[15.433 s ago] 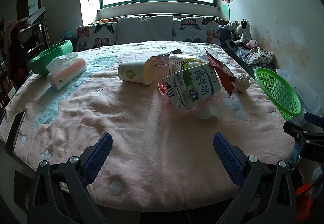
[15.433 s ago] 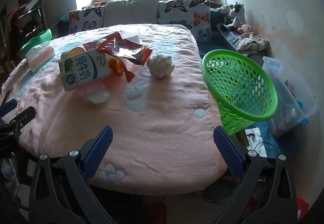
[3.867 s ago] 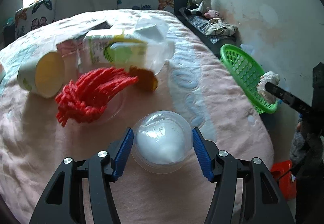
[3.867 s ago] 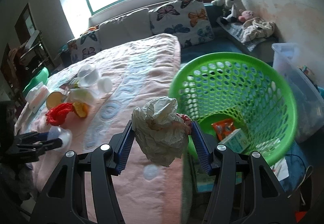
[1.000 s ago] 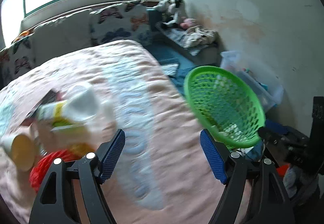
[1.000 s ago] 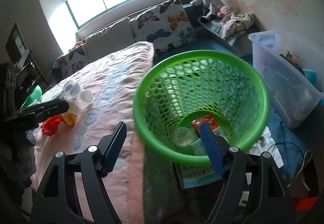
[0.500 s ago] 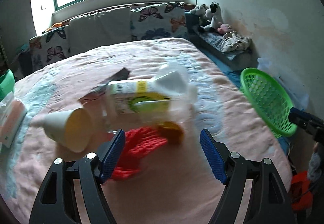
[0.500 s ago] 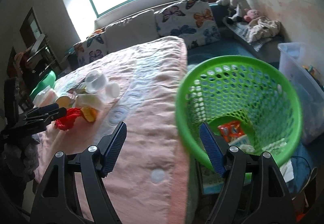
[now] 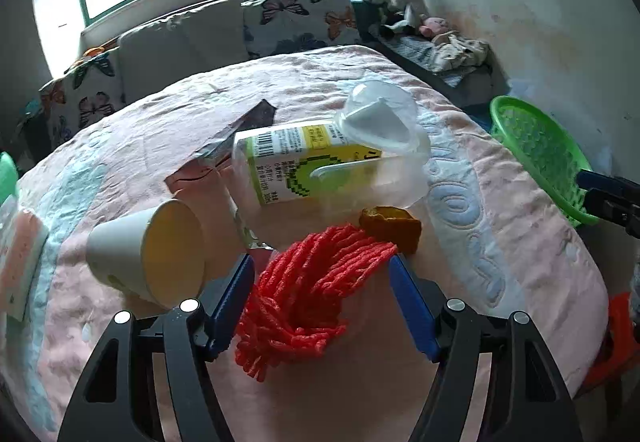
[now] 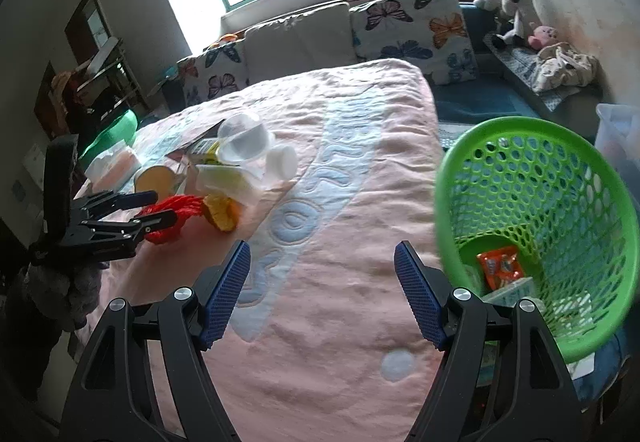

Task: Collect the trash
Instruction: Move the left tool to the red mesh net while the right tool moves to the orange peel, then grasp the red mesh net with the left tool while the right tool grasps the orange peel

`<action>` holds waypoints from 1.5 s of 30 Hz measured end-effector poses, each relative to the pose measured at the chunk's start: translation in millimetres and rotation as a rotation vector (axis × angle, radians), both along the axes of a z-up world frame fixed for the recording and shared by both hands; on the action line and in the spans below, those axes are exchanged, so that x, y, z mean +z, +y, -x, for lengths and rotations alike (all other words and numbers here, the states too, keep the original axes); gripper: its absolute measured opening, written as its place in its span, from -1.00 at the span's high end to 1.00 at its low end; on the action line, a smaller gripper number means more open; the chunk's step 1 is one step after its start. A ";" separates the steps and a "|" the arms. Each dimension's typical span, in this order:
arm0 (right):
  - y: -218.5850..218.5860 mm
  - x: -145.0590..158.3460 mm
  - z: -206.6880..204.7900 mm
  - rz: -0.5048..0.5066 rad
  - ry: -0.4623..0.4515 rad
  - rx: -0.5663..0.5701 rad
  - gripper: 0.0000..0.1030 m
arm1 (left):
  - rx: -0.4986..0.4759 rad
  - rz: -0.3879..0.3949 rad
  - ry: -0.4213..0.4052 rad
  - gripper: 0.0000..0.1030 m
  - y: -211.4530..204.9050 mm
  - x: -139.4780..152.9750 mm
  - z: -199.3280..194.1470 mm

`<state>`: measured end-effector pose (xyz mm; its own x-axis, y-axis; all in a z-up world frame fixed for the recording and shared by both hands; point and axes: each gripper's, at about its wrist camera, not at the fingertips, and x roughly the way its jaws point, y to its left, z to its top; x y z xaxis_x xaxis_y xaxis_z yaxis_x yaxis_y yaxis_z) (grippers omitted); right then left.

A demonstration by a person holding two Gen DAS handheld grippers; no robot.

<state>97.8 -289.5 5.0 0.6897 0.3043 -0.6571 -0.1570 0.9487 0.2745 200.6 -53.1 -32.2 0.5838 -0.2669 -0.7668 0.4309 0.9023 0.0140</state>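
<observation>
Now I am lining the left tool (image 9: pixel 320 294) up around the red mesh net (image 9: pixel 308 298), its fingers standing wide apart on either side so the net sits between them, ready for a squeeze. I am picking it because it lies nearest me on the bed (image 9: pixel 480 242), in front of the paper cup (image 9: pixel 152 250) and yellow carton (image 9: pixel 304 166). I am holding the right tool (image 10: pixel 322 294) spread and empty beside the green basket (image 10: pixel 600 202), where collected trash already lies.
</observation>
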 end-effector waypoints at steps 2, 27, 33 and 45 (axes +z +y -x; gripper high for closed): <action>6.4 -1.5 -2.9 0.003 0.007 0.013 -0.45 | -0.002 -0.006 0.000 -0.32 1.7 -1.9 -1.7; 56.5 -8.8 -21.3 0.009 0.035 0.122 -0.45 | -0.088 -0.003 -0.017 0.17 12.9 -5.5 0.7; 68.0 -12.4 -25.8 0.011 0.037 0.145 -0.45 | -0.056 0.052 -0.019 0.67 21.3 0.0 2.2; 97.5 -23.4 -49.7 -0.001 0.050 0.201 -0.25 | -0.011 0.125 -0.031 0.94 38.0 18.3 16.7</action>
